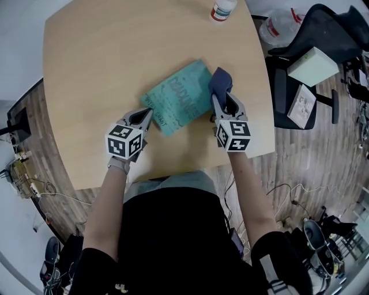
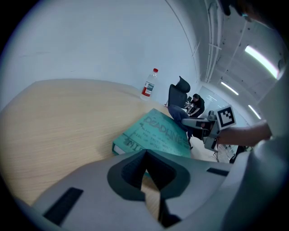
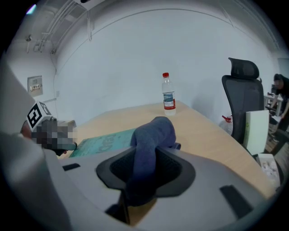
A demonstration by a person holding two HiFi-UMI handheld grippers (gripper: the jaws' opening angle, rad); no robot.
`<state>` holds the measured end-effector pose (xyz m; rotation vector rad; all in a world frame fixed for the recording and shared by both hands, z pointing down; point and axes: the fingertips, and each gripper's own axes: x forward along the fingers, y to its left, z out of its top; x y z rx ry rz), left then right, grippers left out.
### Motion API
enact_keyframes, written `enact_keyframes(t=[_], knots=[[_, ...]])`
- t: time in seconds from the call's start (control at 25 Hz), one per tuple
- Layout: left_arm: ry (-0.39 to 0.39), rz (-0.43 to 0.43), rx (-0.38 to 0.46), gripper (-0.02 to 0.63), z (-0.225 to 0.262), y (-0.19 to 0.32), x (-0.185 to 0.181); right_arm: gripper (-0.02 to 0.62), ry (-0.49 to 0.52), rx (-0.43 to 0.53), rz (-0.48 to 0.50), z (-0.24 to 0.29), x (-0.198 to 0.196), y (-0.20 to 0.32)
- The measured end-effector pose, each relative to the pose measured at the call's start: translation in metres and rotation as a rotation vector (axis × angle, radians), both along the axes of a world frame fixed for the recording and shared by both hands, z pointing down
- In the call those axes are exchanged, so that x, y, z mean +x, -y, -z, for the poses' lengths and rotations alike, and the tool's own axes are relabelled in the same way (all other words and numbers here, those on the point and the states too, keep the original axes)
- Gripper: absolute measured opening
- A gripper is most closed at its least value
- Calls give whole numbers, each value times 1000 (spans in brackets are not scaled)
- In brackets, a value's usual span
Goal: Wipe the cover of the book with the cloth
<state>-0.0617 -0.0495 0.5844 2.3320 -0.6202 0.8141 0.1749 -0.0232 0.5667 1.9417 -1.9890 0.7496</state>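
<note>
Head view: book (image 1: 177, 99) flat on the worktop (image 1: 98, 69), turned cornerwise, teal cover up. Right hand-held gripper (image 1: 221, 97) clenched on the cloth (image 1: 220, 80), a dark blue bunch at the book's right edge, touching or just overlapping it. Left hand-held gripper (image 1: 150, 112) closed on nothing, tips at the book's near-left edge; touching or just beside, hard to say.

Handling, as a judgement: cloth soft, limp and light, likely to drag and fold under rather than glide, so best held at the bunch with a loose fold laid flat on the cover. Book stiff and fairly thick, cover probably smooth, so liable to skate on bare wood under a sideways wipe. Worth bracing at the near-left edge or the spine, pressing down and inward, clear of the cover's middle and the wiping path.

Room: plenty of bare worktop beyond and left of the book. Bottle (image 1: 222, 8) well beyond the book, at the far rim. Right of the book, worktop edge near, chair (image 1: 331, 29) past it. Nearer than the book, only a narrow strip before the drop. Safer to stroke leftward and away.
</note>
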Motion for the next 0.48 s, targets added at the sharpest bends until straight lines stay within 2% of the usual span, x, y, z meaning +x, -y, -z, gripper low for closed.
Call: enact_keyframes(t=[0.16, 0.32, 0.48], knots=[[-42, 23, -37, 20, -1, 0, -1, 132, 4, 32, 36, -1, -29, -5], [-41, 8, -37, 20, -2, 0, -1, 130, 17, 43, 96, -2, -69, -11], [-31, -1, -29, 20, -1, -1, 0, 130, 30, 41, 112, -2, -92, -16]])
